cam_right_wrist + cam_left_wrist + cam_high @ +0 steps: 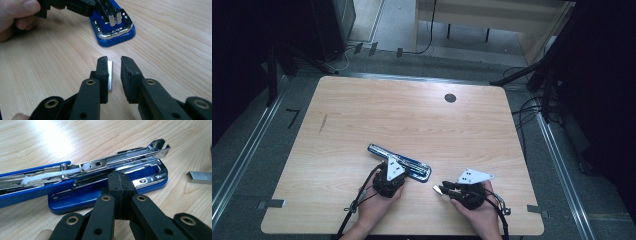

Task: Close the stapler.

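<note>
Silver staple strip [110, 75] half hidden behind right jaws.

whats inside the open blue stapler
The open blue stapler shows a bare metal staple channel with a white plastic pusher in it. No staples are visible there. The left gripper covers part of the base.

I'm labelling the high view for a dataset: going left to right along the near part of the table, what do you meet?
Left gripper, pressed on the opened blue-and-chrome stapler → small silver strip of staples → right gripper, jaws slightly apart at the strip.
</note>
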A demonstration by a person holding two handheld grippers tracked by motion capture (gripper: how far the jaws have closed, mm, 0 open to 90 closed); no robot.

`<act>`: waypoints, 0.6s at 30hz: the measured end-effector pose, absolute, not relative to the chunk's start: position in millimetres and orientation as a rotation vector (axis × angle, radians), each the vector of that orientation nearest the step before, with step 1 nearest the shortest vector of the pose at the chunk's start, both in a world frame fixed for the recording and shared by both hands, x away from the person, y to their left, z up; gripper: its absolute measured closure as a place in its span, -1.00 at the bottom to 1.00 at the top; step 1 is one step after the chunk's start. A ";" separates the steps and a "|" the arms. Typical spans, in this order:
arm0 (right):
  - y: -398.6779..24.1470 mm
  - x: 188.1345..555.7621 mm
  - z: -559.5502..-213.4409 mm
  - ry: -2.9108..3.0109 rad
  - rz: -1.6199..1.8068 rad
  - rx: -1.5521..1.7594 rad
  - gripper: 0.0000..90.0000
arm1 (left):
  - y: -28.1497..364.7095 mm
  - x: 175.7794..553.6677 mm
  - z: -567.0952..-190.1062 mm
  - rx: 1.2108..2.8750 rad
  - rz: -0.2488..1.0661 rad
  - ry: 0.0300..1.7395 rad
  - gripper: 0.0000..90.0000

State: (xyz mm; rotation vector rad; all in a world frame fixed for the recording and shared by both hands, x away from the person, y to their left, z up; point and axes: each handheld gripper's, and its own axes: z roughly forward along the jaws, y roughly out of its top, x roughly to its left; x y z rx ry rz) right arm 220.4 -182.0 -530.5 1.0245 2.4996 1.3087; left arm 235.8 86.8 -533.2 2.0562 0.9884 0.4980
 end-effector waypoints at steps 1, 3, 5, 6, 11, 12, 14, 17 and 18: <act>-182.0 220.4 -530.5 2.500 1.309 1.024 0.69 | 86.8 235.7 -533.2 2.056 0.498 0.988 1.00; -179.9 215.3 -530.7 2.496 1.269 1.015 0.66 | 86.9 235.8 -533.2 2.056 0.498 0.988 1.00; -178.3 212.4 -531.2 2.498 1.264 1.016 0.66 | 86.9 235.8 -533.2 2.056 0.498 0.989 1.00; -177.5 211.8 -531.4 2.496 1.259 1.011 0.66 | 86.9 235.8 -533.2 2.056 0.498 0.989 1.00; -173.7 211.4 -532.1 2.485 1.239 1.031 0.61 | 87.1 236.0 -533.3 2.052 0.495 0.993 1.00; -173.1 212.0 -532.0 2.487 1.247 1.039 0.55 | 87.7 236.3 -533.1 2.053 0.494 0.995 1.00; -172.1 212.1 -532.0 2.482 1.220 1.041 0.51 | 87.7 236.3 -533.1 2.052 0.493 0.997 1.00; -171.2 212.1 -532.6 2.478 1.212 1.044 0.50 | 87.7 236.3 -533.1 2.054 0.494 0.995 1.00; -170.4 212.0 -533.1 2.481 1.211 1.041 0.48 | 87.7 236.3 -533.1 2.054 0.494 0.995 1.00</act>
